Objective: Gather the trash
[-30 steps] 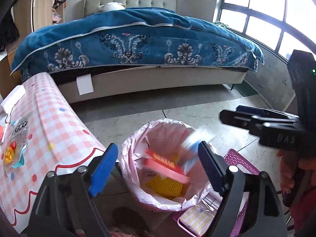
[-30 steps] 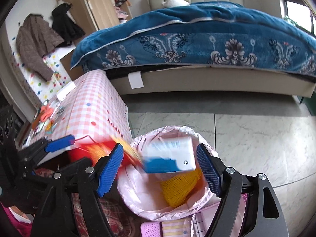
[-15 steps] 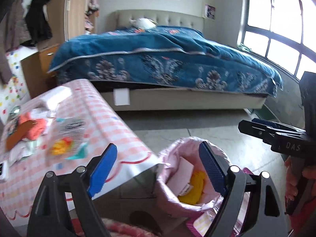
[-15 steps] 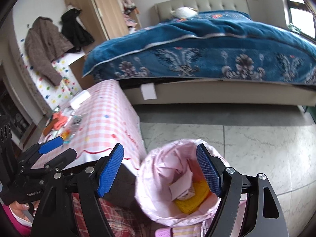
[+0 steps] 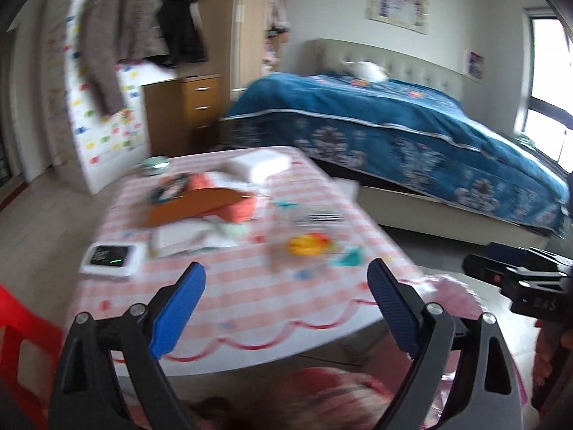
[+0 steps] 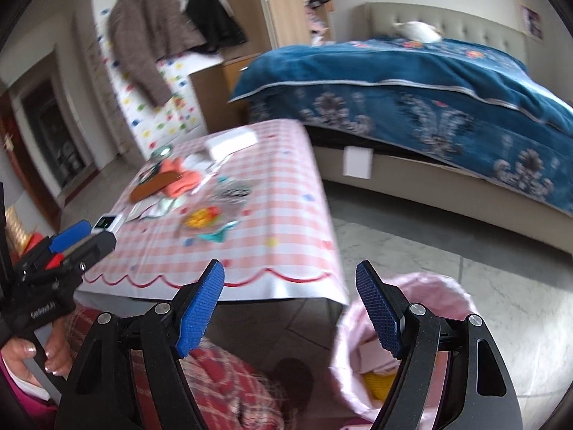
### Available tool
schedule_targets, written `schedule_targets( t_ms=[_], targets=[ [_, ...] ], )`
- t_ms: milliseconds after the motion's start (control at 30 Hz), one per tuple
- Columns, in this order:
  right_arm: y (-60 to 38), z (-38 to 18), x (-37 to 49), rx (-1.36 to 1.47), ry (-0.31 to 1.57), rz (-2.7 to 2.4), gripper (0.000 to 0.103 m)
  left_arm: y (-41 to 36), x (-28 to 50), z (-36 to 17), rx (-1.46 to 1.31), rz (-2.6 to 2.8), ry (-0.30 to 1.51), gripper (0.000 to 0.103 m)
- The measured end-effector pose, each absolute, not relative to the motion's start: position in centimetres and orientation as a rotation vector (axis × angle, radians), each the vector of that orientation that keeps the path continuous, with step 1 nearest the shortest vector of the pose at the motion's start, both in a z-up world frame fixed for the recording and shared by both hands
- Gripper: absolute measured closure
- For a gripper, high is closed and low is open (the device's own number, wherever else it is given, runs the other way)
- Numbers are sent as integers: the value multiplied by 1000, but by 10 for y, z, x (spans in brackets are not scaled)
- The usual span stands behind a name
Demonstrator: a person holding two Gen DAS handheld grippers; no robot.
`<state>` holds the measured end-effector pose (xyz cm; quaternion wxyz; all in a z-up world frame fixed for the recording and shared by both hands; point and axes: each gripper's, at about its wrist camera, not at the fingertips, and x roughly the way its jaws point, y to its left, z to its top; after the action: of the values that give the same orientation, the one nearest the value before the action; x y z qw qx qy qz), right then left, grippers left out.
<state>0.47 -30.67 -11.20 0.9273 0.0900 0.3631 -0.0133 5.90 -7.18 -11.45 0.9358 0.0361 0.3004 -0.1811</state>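
Note:
My left gripper point(image 5: 286, 308) is open and empty, held over the near edge of the pink checked table point(image 5: 250, 297). My right gripper point(image 6: 290, 308) is open and empty, just left of the pink-lined trash bin point(image 6: 412, 322), which holds a yellow net and paper. On the table lie a clear wrapper with orange-yellow print point(image 5: 308, 243) point(image 6: 204, 216), an orange cloth point(image 5: 232, 208) point(image 6: 179, 179), a brown flat piece point(image 5: 193, 208) and white papers point(image 5: 186, 236). The image is motion-blurred.
A white device with a green light point(image 5: 111, 256) lies at the table's near left. A white box point(image 5: 258, 165) sits at its far end. A blue-covered bed point(image 5: 394, 132) stands behind. A red stool point(image 5: 21, 333) is at left.
Both grippers have released trash into the bin and swung left and up from the bin toward the table. The bin has slid to the right edge of both views.

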Motion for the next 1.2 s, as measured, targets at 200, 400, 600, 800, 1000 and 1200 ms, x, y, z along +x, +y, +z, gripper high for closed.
schedule_targets(
  t_ms=[200,400,600,800,1000,1200],
  targets=[
    [-260,-124,40,125,773,35,37,-23,79,-124,20,-233,630,11],
    [-239,-144,74,137,828,74,55,-18,97,-135,16,-212,647,11],
    [-242,-164,99,173,878,76,54,-27,112,-142,51,-222,656,11],
    [-246,-176,129,234,911,96,53,-27,121,-148,51,-215,677,11],
    [-243,-179,153,304,903,109,51,-22,128,-151,41,-200,697,11],
    [-238,-179,166,297,879,37,27,-19,125,-149,47,-188,696,11]
  ],
)
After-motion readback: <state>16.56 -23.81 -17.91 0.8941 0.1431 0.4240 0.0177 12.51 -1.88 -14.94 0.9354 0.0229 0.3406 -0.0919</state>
